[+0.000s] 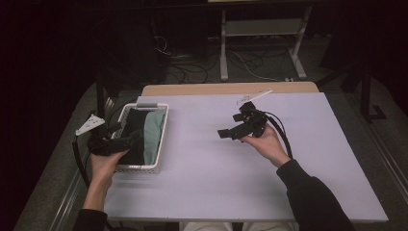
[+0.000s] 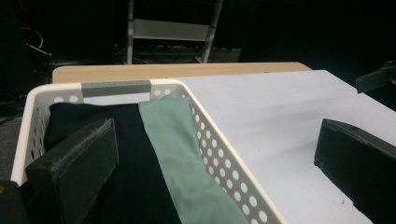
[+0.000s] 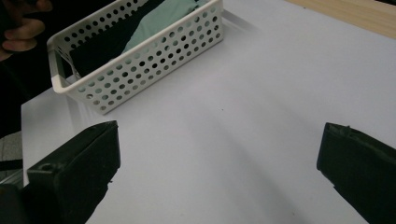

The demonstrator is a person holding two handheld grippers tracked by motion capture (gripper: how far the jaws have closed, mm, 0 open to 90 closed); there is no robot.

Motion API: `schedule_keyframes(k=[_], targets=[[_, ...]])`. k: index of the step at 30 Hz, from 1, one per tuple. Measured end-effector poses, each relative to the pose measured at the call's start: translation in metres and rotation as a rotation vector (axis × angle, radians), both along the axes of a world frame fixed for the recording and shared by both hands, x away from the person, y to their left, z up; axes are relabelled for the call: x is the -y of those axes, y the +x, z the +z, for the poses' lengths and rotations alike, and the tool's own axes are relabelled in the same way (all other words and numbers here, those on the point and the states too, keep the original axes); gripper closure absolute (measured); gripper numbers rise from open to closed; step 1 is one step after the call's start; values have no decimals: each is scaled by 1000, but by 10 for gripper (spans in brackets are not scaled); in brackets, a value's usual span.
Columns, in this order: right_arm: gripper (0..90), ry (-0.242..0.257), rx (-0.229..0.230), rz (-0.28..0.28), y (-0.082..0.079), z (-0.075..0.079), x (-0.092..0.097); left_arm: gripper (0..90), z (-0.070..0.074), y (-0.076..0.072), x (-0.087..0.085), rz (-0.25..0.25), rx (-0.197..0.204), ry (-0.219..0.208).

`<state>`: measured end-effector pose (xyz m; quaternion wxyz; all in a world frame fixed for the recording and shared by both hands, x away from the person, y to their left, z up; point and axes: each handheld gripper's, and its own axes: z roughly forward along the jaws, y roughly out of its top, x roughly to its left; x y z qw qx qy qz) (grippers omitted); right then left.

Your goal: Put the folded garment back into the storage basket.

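A white perforated basket (image 1: 156, 144) sits at the left edge of the pale surface (image 1: 240, 168), and everything else is placed from it. Inside the basket lie a black folded cloth (image 2: 126, 154) on its left side and a pale green folded cloth (image 2: 180, 154) against its right wall; the two touch along their length. The left gripper (image 1: 129, 138) hangs over the near end of the basket, held by the left hand (image 1: 107, 162); its jaws stand wide apart with nothing between them, one above the black cloth and the other out past the basket's right wall, over the bare surface. The right gripper (image 1: 228, 132) is well to the right of the basket, held above the open surface by the right hand (image 1: 267, 143), pointing back toward the basket. Its jaws are also spread wide and hold nothing.
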<state>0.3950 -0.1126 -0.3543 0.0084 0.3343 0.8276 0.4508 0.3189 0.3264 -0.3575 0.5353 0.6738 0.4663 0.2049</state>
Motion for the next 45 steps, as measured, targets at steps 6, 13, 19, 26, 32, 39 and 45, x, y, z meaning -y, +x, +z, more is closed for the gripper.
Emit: schedule_keyframes(k=[6, 13, 19, 26, 32, 39, 45], targets=[[0, 7, 3, -8, -3, -4, 11, 0, -4, -15, -1, -3, 34, 0], [0, 8, 8, -31, -7, -6, 26, 0, -13, -31, -3, 8, 68, -16], [0, 5, 15, -46, -10, -6, 39, 0, -20, -35, -1, 6, 59, -6], [0, 9, 21, -60, -14, -9, 53, 0, -24, -39, 2, 17, 60, -2], [0, 12, 20, -68, -19, -11, 65, 0, -27, -43, 3, 21, 53, 11], [0, 11, 23, -89, -25, -14, 81, 0, -30, -45, 3, 23, 41, 16], [0, 8, 20, -108, -30, -17, 96, 0, -31, -45, 3, 15, 44, 8]])
